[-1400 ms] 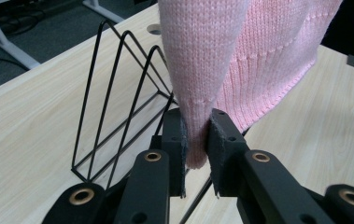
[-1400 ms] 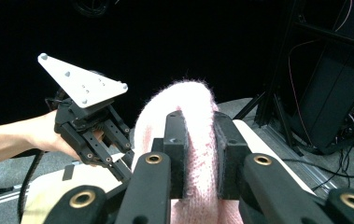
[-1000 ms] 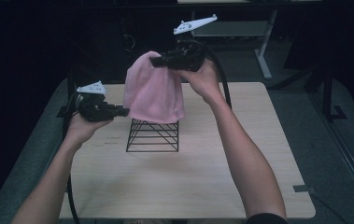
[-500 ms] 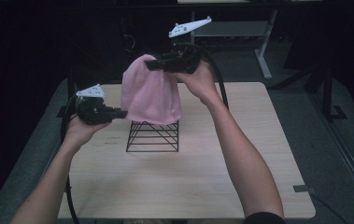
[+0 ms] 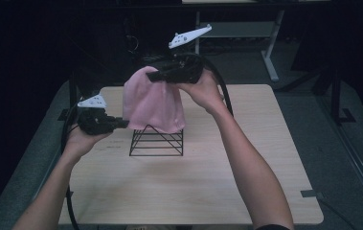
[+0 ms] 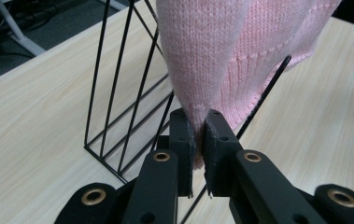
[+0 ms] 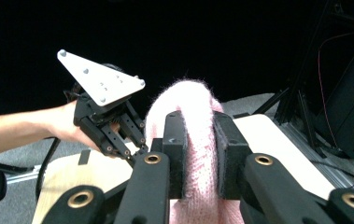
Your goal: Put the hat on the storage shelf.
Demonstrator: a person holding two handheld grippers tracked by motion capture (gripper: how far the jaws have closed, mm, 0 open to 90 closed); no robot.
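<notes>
A pink knitted cloth (image 5: 153, 103) hangs in the air over a black wire rack (image 5: 156, 142) that stands on the wooden table (image 5: 193, 182). My right gripper (image 5: 156, 75) is shut on the cloth's top, its pads (image 7: 174, 140) pressing a thick fold of the pink cloth (image 7: 198, 154). My left gripper (image 5: 124, 123) is shut on the cloth's lower left edge; in the left gripper view the pink cloth (image 6: 230, 60) is pinched between the pads (image 6: 184, 140), with the wire rack (image 6: 123, 102) just behind. The cloth's hem rests against the rack's top.
Dark floor surrounds the table, whose edges are at left, right and front. A white desk frame (image 5: 265, 43) stands behind the table. Black cables (image 5: 66, 139) trail from both grippers. The left hand's gripper with its grey plate (image 7: 102, 84) shows in the right gripper view.
My right gripper has risen a little with the top of the cloth, stretching it taller. The left gripper has stayed where it was, still gripping the lower edge.
</notes>
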